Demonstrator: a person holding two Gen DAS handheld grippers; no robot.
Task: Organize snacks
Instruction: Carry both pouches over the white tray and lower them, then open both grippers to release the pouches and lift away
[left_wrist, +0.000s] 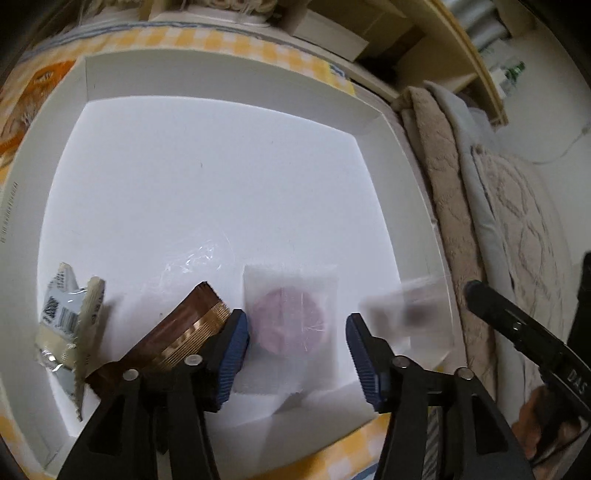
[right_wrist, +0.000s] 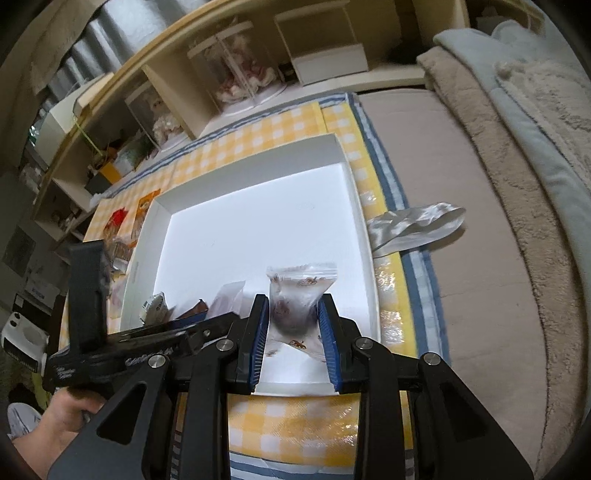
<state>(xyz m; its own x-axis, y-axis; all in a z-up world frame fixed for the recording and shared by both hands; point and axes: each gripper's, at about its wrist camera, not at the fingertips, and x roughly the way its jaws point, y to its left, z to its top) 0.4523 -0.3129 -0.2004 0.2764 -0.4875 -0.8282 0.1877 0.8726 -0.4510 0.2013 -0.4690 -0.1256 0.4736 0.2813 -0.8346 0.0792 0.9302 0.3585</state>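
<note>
Over the white box (left_wrist: 229, 88), the left gripper (left_wrist: 297, 349) stands apart around a pink-cookie packet (left_wrist: 291, 314), while the right gripper (right_wrist: 291, 332) clamps a clear snack bag (right_wrist: 301, 291).

A yellow-and-white checked cloth with blue striped edges (right_wrist: 295, 417) covers the surface. Behind it stands a cream wooden shelf unit (right_wrist: 173, 74) holding clear display cases. Folded beige and pale-blue fleece blankets (right_wrist: 524, 147) lie alongside.

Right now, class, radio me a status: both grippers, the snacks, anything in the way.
Left gripper open above pink snack packet. Right gripper shut on clear dark-snack bag. Three snacks lie in white box. Nothing blocking.
</note>
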